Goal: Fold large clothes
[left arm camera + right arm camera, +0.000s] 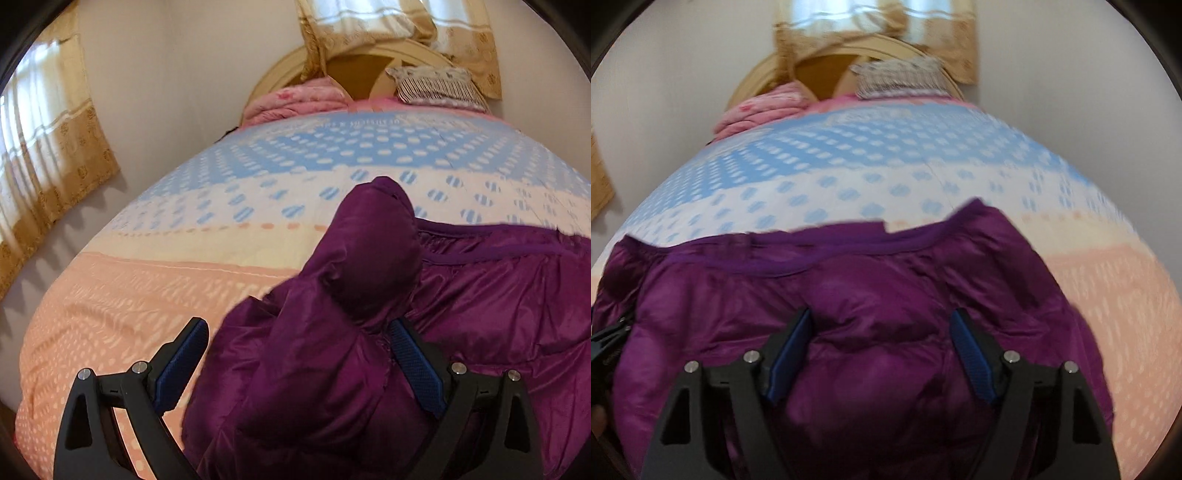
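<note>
A purple puffer jacket [480, 295] lies on the bed. In the left wrist view one sleeve [354, 266] runs up between my left gripper's [295, 328] blue pads, which stand wide apart; the jaws are open around the sleeve's bulk. In the right wrist view the jacket's body [871, 288] fills the lower frame, its collar edge [849, 243] towards the headboard. My right gripper [881, 317] is open just above the jacket's middle, pads apart. The left gripper's edge [609, 336] shows at the far left.
The bed has a quilt [184, 229] in blue, white and peach bands with dots. At the head lie a folded pink blanket [295, 101], a striped pillow [439, 88] and a rounded headboard [365, 74]. Curtains [48, 147] hang on the left wall and behind the headboard.
</note>
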The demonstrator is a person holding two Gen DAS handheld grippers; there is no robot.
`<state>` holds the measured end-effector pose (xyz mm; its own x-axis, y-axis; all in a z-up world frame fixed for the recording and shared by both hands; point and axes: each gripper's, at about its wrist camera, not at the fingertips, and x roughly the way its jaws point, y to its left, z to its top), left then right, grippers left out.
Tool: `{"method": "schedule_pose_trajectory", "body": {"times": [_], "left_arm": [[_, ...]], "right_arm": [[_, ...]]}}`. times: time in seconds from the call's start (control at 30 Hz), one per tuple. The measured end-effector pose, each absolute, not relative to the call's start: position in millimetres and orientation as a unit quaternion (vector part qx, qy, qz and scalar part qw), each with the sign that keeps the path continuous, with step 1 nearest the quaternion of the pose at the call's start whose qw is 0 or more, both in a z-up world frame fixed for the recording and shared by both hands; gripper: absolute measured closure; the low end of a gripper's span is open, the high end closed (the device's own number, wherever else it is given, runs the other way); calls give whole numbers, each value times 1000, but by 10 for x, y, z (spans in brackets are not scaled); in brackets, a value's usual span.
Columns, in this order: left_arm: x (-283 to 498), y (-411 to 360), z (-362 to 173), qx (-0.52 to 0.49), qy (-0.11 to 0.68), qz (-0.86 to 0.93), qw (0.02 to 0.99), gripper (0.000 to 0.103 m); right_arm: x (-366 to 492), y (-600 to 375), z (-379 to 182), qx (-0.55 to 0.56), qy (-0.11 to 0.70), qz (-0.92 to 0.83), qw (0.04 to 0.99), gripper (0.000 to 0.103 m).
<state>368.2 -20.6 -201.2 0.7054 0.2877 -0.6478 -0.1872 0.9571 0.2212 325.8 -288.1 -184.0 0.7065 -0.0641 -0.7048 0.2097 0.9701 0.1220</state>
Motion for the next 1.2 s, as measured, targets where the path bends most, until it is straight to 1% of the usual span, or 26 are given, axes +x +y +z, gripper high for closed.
{"method": "schedule_pose_trajectory", "body": {"times": [0.13,0.27,0.57,0.7,0.77,0.83,0.9,0.97,1.07,1.13,1.2], "left_arm": [[3757,-273,-2092,82,381,134,911,1],[3849,-263,-2143,75,396,131,906,1],[3845,-272,-2161,77,401,133,903,1],[3860,-295,-2085,82,406,134,900,1],[3785,-312,-1966,78,395,133,906,1],[3622,-365,-1777,62,367,120,920,1],[3479,-485,-1599,55,329,109,936,1],[3451,-632,-1539,67,311,105,942,1],[3589,-811,-1709,103,329,114,932,1],[3715,-790,-1907,101,362,119,919,1],[3769,-741,-1996,83,376,116,916,1]], "right_arm": [[3295,-2830,-1864,85,376,-80,919,23],[3381,-2831,-1904,90,387,-79,914,21],[3453,-2844,-1991,93,405,-84,906,19],[3494,-2829,-2003,85,417,-91,900,18],[3506,-2785,-1956,66,426,-101,897,18],[3413,-2672,-1776,46,408,-114,905,24],[3286,-2499,-1564,45,373,-106,921,24],[3263,-2269,-1467,34,364,-79,928,24],[3374,-2080,-1621,4,383,-79,920,24],[3424,-2172,-1809,22,399,-87,913,24],[3422,-2257,-1907,46,401,-80,911,24]]}}
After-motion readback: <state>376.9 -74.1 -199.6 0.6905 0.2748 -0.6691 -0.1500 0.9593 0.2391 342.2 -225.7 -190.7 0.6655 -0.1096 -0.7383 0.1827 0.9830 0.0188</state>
